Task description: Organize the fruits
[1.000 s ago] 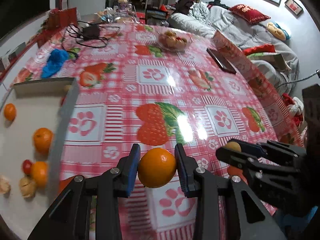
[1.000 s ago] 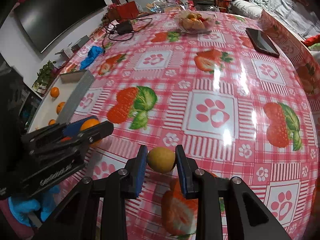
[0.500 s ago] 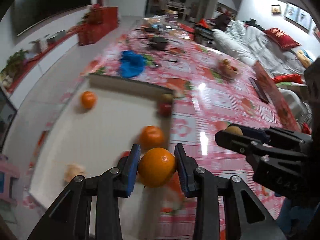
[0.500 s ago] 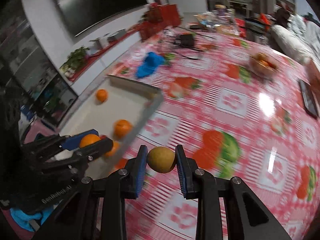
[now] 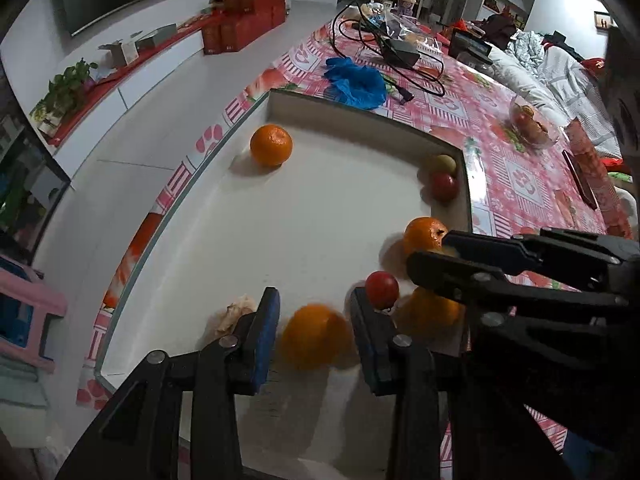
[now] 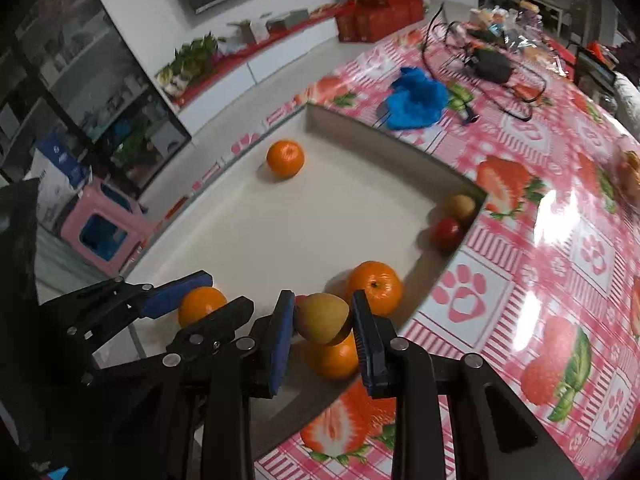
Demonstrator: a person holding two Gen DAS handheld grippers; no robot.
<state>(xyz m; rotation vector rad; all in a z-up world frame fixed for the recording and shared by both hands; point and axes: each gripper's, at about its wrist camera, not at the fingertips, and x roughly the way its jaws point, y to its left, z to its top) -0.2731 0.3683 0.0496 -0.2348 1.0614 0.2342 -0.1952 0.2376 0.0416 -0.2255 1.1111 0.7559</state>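
Observation:
A shallow white tray (image 5: pixel 280 220) (image 6: pixel 304 216) holds several oranges, small red fruits and a yellow-green fruit. My left gripper (image 5: pixel 314 334) hangs over the tray's near end with its jaws apart; a blurred orange (image 5: pixel 316 342) sits between them with gaps on both sides. From the right wrist view that gripper (image 6: pixel 200 304) shows with the orange (image 6: pixel 201 305). My right gripper (image 6: pixel 322 320) is shut on a yellow-brown pear-like fruit (image 6: pixel 322 318), above the tray's near right edge. It also shows in the left wrist view (image 5: pixel 436 256).
A pink strawberry-and-paw tablecloth (image 6: pixel 560 280) covers the table. A blue glove (image 5: pixel 356 82) (image 6: pixel 418 98), black cables with an adapter (image 5: pixel 400 50), a glass fruit bowl (image 5: pixel 532 124) and a dark phone (image 5: pixel 580 176) lie beyond the tray. A peel scrap (image 5: pixel 236 312) lies in the tray.
Both grippers swung left from over the tablecloth to over the tray. My left jaws have opened and the orange has come loose. The right gripper still holds its fruit.

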